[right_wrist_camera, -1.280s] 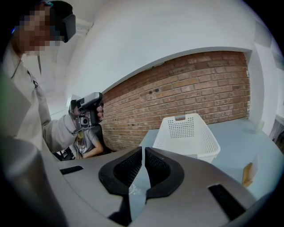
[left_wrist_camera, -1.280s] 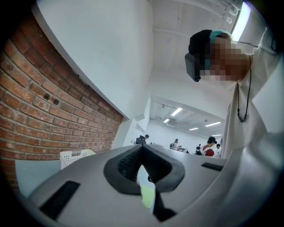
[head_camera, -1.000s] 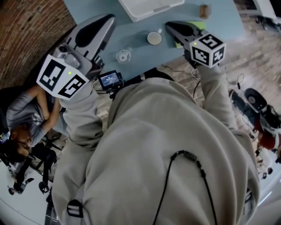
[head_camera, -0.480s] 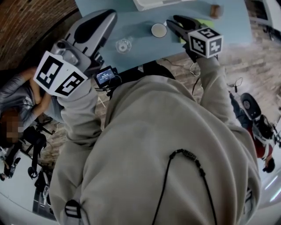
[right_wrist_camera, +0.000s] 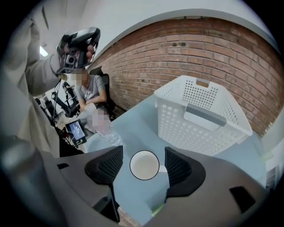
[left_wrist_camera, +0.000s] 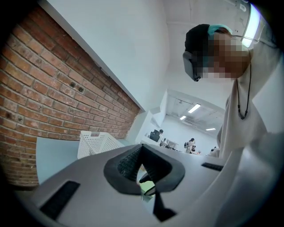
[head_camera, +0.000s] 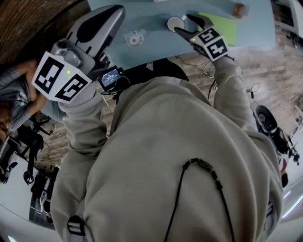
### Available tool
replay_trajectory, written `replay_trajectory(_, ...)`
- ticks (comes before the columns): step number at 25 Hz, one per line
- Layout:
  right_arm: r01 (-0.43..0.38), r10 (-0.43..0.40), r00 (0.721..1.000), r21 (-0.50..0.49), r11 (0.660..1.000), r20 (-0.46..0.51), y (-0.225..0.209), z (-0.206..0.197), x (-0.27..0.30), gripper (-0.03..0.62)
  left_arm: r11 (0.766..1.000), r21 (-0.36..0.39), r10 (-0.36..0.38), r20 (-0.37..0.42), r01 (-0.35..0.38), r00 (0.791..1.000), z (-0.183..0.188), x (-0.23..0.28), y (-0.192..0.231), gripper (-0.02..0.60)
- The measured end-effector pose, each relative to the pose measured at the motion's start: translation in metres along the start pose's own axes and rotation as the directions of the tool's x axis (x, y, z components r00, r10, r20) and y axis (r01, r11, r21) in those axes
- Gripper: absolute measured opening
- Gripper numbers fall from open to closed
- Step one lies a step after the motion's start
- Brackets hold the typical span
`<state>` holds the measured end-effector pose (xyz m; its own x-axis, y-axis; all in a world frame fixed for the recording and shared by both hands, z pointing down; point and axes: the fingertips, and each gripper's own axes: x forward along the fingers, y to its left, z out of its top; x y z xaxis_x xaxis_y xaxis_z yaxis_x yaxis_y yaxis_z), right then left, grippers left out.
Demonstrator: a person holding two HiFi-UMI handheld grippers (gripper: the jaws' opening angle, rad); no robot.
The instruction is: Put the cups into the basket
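A white cup [head_camera: 175, 22] stands on the blue table [head_camera: 151, 47]. My right gripper [head_camera: 185, 26] hangs over it, pointing steeply down. In the right gripper view the white cup [right_wrist_camera: 144, 163] shows from above between the spread pads [right_wrist_camera: 106, 165], touching neither; the right gripper [right_wrist_camera: 143, 168] has just been opening. A clear glass cup [head_camera: 134, 38] stands left of the white one. The white perforated basket [right_wrist_camera: 199, 115] sits beyond them by the brick wall. My left gripper [head_camera: 113, 16] is held up at the left, shut and empty; its view shows the basket [left_wrist_camera: 95, 142].
A green mat [head_camera: 218, 26] lies right of the white cup, with a small brown object [head_camera: 239, 9] beyond it. A small screen device [head_camera: 108, 78] sits at the table's near edge. A seated person [head_camera: 14, 94] is off to the left.
My right gripper has dropped toward the white cup and its jaws have spread apart. The left gripper has sunk a little. Both cups and the basket have stayed put.
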<state>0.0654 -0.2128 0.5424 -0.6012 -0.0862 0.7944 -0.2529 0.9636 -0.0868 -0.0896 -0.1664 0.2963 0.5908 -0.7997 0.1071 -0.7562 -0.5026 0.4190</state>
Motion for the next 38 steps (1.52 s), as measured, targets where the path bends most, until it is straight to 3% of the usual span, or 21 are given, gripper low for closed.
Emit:
replay_trajectory(8,-0.058,0.037,0.993,-0.198,0.978,-0.109,0.003,-0.023,0.039,0.349,0.999,-0.029,0.031,-0.018,-0.032,0.999,-0.02,0.0,0.018,-0.002)
replay_trajectory(14,-0.098,0.028,0.974,-0.302,0.948,-0.226,-0.008,-0.032,0.062,0.392,0.998,-0.037,0.047,-0.021,-0.048,0.999,-0.013,0.003,0.034,-0.002)
replay_trajectory(21,-0.191,-0.018,0.923,-0.498,0.846,-0.384,-0.013,-0.054,0.091,0.422,0.995,-0.059,0.078,-0.022,-0.079,0.997,-0.02,0.002,0.05,-0.002)
replay_trajectory(30,-0.263,-0.037,0.893,-0.587,0.766,-0.449,-0.014,-0.063,0.129,0.423,0.988,-0.089,0.122,-0.027,-0.124,0.992,-0.032,-0.005,0.059,-0.002)
replay_trajectory(34,-0.29,-0.059,0.868,-0.598,0.747,-0.494,-0.018,-0.08,0.14,0.423,0.985,-0.1,0.14,-0.026,-0.142,0.99,-0.04,-0.009,0.06,-0.002)
replay_trajectory(38,-0.303,-0.039,0.868,-0.591,0.747,-0.494,-0.016,-0.081,0.148,0.423,0.982,-0.098,0.161,-0.033,-0.163,0.986,-0.043,-0.014,0.062,-0.002)
